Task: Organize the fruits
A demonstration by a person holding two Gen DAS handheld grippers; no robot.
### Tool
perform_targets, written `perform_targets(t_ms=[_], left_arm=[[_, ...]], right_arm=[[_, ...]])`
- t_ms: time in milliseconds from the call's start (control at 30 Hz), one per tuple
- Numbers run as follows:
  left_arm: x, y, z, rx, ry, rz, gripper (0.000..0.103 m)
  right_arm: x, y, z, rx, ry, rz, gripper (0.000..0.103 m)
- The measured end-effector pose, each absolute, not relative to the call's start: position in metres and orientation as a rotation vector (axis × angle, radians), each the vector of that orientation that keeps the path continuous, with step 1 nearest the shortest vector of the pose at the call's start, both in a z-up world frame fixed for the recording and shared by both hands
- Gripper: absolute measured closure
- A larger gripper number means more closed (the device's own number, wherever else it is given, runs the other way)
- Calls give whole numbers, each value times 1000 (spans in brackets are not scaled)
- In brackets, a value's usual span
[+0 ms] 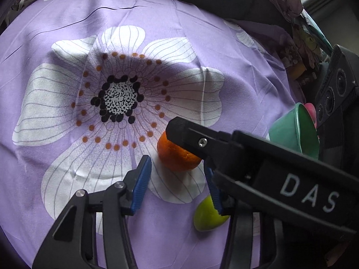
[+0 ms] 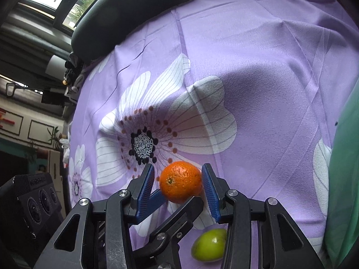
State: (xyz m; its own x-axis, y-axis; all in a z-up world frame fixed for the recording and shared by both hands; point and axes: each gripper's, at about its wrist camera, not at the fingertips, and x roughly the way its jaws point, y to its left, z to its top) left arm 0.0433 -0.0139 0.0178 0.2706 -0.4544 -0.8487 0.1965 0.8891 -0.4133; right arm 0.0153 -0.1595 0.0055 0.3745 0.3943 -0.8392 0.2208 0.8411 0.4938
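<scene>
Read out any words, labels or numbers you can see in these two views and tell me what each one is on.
"DAS": white letters on the black body of the right gripper, seen in the left wrist view.
Embossed lettering on the left gripper's camera housing, right wrist view: too small and dark to read.
Nothing else legible.

We saw left gripper (image 1: 177, 183): matte black linkage arms, triangular cut-outs, silver round pivot bolts, blue ribbed pads on fingers (image 1: 141, 185). Right gripper (image 2: 179, 192) matched: black frame, silver bolts, blue ridged pads. In left view, right gripper's black body bore white letters "DAS", one cross-head screw, three round lenses on its housing. No sleeves or cables visible.
</scene>
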Motion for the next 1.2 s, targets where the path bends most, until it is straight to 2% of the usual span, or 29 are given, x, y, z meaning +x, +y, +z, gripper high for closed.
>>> perform_targets(t_ms=[133, 333, 800, 1200], left_arm=[[44, -16, 16, -259, 1216, -465, 63], [42, -16, 20, -252, 1191, -473, 64], [-2, -67, 84, -169, 929, -639, 65], [-40, -151, 98, -125, 889, -894, 65]], right_arm=[[16, -161, 1, 613, 1218, 126, 58], [13, -163, 0, 624, 1218, 123, 58], [-44, -204, 73, 613, 944, 50, 57], [-104, -270, 104, 581, 832, -172, 57]])
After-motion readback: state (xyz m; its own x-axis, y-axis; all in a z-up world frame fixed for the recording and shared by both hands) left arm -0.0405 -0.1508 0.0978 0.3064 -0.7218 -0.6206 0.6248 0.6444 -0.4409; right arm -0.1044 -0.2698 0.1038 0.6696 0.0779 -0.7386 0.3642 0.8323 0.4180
